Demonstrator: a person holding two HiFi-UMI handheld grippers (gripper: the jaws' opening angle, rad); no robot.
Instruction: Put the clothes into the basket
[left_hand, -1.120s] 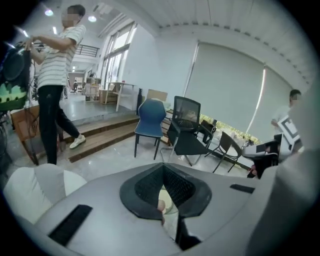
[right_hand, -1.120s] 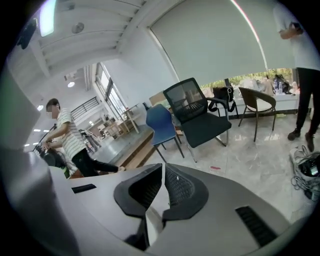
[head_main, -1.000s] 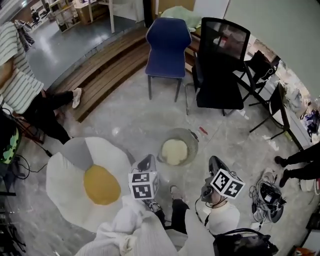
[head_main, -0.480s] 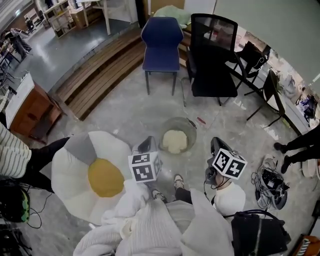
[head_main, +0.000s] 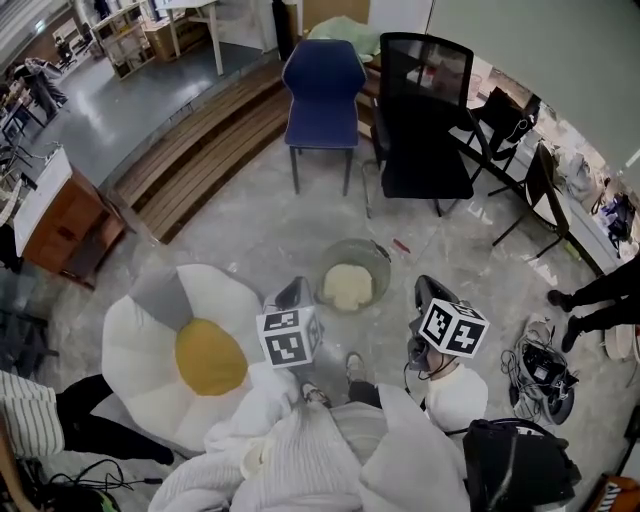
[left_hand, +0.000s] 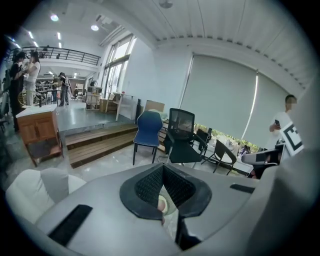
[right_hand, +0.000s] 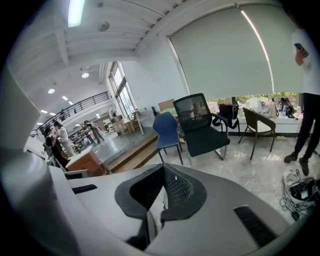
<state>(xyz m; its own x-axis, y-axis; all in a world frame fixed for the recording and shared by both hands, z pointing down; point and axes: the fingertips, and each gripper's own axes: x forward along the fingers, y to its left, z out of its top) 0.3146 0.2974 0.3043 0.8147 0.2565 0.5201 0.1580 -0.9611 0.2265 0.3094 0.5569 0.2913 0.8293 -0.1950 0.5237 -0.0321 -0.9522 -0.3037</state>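
Left gripper (left_hand: 163, 174): jaws together, nothing clamped. A sliver of floor and of the basket is seen through the hollow behind the pads. Right gripper (right_hand: 163, 171): jaws together, having just closed the last little way, likewise empty. In the head view both grippers are held side by side, well apart, their marker cubes uppermost and their tips directed toward twelve o'clock. Basket (head_main: 381, 262): round and grey-walled, set on the pale stone floor at about one o'clock of the left gripper and eleven o'clock of the right, clear of both. Cream clothing (head_main: 346, 286): one soft mass, lying inside the basket. White and cream cloth heap (head_main: 300, 455): bunched at six o'clock beneath both grippers, along the lower edge; whether it is garments or sleeves cannot be told. Fried-egg cushion (head_main: 150, 330): white with a yellow centre, on the floor at nine o'clock of the left gripper. Blue chair (head_main: 322, 80) and black mesh office chair (head_main: 425, 120): side by side at twelve o'clock, beyond the basket. Wooden steps (head_main: 200, 150): at eleven o'clock. Wooden cabinet (head_main: 62, 215): at ten o'clock, near the left edge. Tangle of cables (head_main: 540, 372): at three o'clock of the right gripper. Black bag (head_main: 515, 465): at five o'clock.
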